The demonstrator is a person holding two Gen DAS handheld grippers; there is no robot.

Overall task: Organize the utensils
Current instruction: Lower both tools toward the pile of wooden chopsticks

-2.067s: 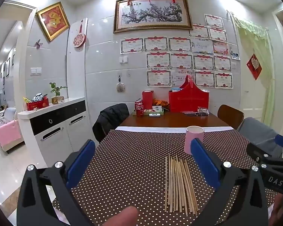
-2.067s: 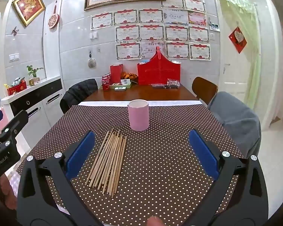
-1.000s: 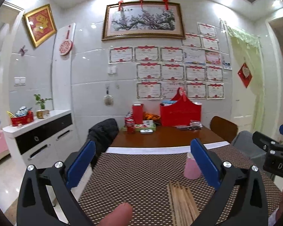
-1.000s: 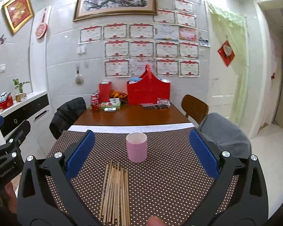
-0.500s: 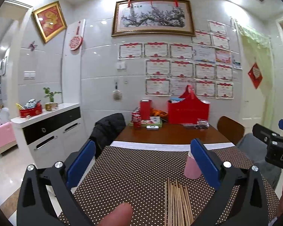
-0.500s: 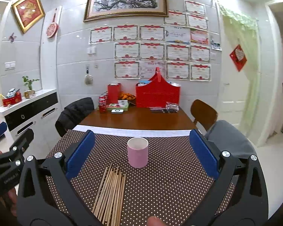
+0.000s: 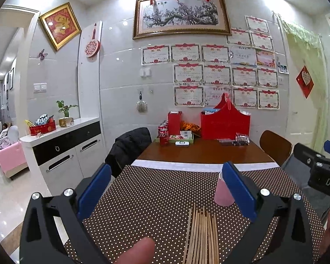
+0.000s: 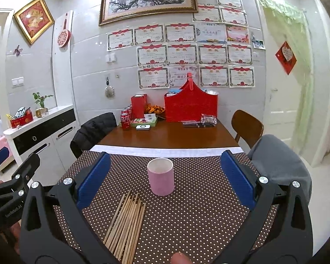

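Several wooden chopsticks (image 8: 126, 222) lie side by side on the brown dotted tablecloth (image 8: 198, 215); they also show in the left wrist view (image 7: 201, 235). A pink cup (image 8: 160, 179) stands upright just beyond them, partly hidden by a blue finger in the left wrist view (image 7: 222, 193). My right gripper (image 8: 165, 178) is open and empty, held above the table in front of the cup. My left gripper (image 7: 165, 189) is open and empty, left of the chopsticks.
Beyond the cloth, the bare wooden table (image 8: 171, 136) holds a red basket (image 8: 190, 105), red cans (image 8: 125, 118) and boxes. Chairs stand at the left (image 8: 92, 132) and right (image 8: 247, 125). A white sideboard (image 7: 61, 149) lines the left wall.
Both views tilted up and then back down, so the chopsticks and cup sit lower and nearer again. Both grippers stayed open and empty.
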